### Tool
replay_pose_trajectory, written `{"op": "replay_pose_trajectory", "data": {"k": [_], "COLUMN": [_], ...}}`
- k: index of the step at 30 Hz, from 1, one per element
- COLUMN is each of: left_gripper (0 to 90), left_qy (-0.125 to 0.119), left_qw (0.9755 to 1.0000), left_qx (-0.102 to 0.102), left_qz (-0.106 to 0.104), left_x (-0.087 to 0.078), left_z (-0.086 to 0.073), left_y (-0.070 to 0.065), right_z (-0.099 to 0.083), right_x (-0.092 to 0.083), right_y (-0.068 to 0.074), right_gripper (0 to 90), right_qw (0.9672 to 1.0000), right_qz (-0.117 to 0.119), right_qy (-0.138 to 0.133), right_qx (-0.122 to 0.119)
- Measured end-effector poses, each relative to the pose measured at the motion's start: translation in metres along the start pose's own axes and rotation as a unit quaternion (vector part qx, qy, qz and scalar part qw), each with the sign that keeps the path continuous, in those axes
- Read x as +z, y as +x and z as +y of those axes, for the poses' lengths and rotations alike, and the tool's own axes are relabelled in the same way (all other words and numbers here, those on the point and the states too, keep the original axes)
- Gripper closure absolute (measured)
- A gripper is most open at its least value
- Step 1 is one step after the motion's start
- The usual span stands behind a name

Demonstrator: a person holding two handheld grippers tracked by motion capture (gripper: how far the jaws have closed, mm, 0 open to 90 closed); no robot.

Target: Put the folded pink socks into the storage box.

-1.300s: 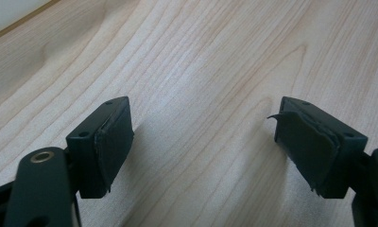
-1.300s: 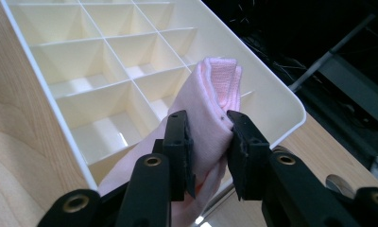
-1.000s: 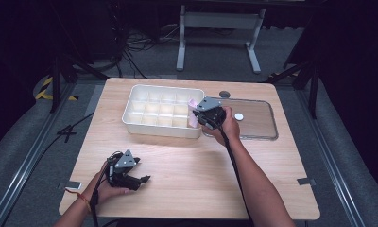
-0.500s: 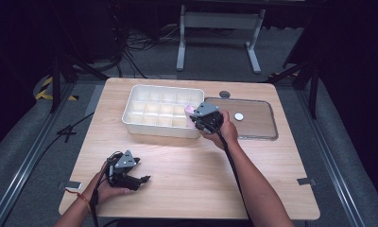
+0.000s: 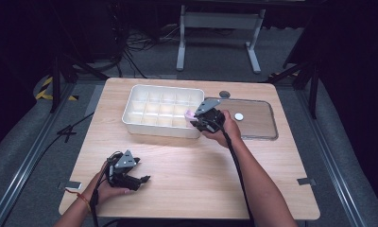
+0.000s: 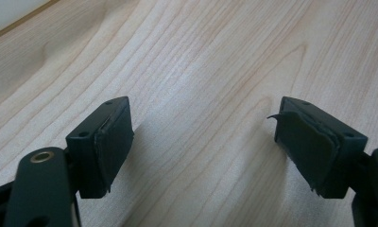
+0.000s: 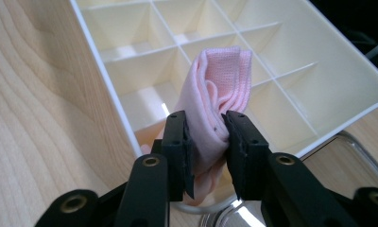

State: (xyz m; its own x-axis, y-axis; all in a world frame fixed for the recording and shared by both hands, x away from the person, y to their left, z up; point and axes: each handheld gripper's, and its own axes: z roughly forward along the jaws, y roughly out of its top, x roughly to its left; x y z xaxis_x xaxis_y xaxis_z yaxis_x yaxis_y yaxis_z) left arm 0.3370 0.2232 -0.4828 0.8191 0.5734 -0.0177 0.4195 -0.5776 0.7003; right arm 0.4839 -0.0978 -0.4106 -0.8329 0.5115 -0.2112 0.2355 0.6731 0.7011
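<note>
Cloth (image 7: 219, 101) had travelled with your right claw (image 5: 200, 119) over the past second, from beside the divided tray's (image 5: 130, 109) right end to above its near right corner cell. You pinched that folded pink cloth between the right jaws, just above the cell walls and touching none that I could see. I judged that you were about to lower it into a cell. Your left claw (image 5: 139, 178) rested spread and empty on the bench (image 5: 187, 165), unmoved. I counted one cloth, one tray, one clear lid (image 5: 258, 123) beside the tray, two claws.
</note>
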Motion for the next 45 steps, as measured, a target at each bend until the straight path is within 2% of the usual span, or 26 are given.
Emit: {"op": "replay_pose_trajectory", "data": {"k": [8, 14, 22, 26, 30, 35, 40, 43, 45], "left_gripper": [19.8, 19.7, 19.6, 19.6, 19.6, 19.5, 19.4, 19.4, 19.4], "left_qy": [0.000, 0.001, 0.003, 0.003, 0.003, 0.004, 0.004, 0.005, 0.005], "left_qw": [1.0000, 1.0000, 1.0000, 1.0000, 1.0000, 1.0000, 1.0000, 1.0000, 1.0000], "left_qx": [0.002, 0.002, 0.003, 0.003, 0.003, 0.003, 0.003, 0.002, 0.002], "left_qz": [-0.002, -0.002, -0.004, -0.004, -0.004, -0.003, 0.000, 0.000, 0.000], "left_x": [0.000, 0.000, 0.000, 0.000, 0.000, 0.000, 0.000, 0.000, 0.000], "left_z": [0.000, 0.000, 0.000, 0.000, 0.000, 0.000, 0.001, 0.001, 0.001], "left_y": [0.000, 0.000, 0.001, 0.001, 0.001, 0.000, 0.000, 0.000, 0.000], "right_z": [0.007, 0.013, 0.013, 0.016, 0.017, 0.019, 0.024, 0.028, 0.029], "right_x": [0.008, 0.013, 0.015, 0.016, 0.014, 0.009, 0.000, -0.002, -0.001], "right_y": [-0.005, -0.010, -0.012, -0.011, -0.011, -0.013, -0.018, -0.019, -0.019], "right_gripper": [71.5, 71.4, 71.1, 70.3, 65.5, 53.5, 53.2, 58.4, 62.8], "right_qw": [0.9986, 0.9958, 0.9937, 0.9930, 0.9931, 0.9931, 0.9932, 0.9936, 0.9931], "right_qz": [0.018, 0.037, 0.042, 0.040, 0.040, 0.045, 0.054, 0.052, 0.052], "right_qy": [0.049, 0.079, 0.097, 0.108, 0.107, 0.100, 0.078, 0.074, 0.082], "right_qx": [0.011, 0.026, 0.034, 0.029, 0.029, 0.042, 0.067, 0.067, 0.065]}}
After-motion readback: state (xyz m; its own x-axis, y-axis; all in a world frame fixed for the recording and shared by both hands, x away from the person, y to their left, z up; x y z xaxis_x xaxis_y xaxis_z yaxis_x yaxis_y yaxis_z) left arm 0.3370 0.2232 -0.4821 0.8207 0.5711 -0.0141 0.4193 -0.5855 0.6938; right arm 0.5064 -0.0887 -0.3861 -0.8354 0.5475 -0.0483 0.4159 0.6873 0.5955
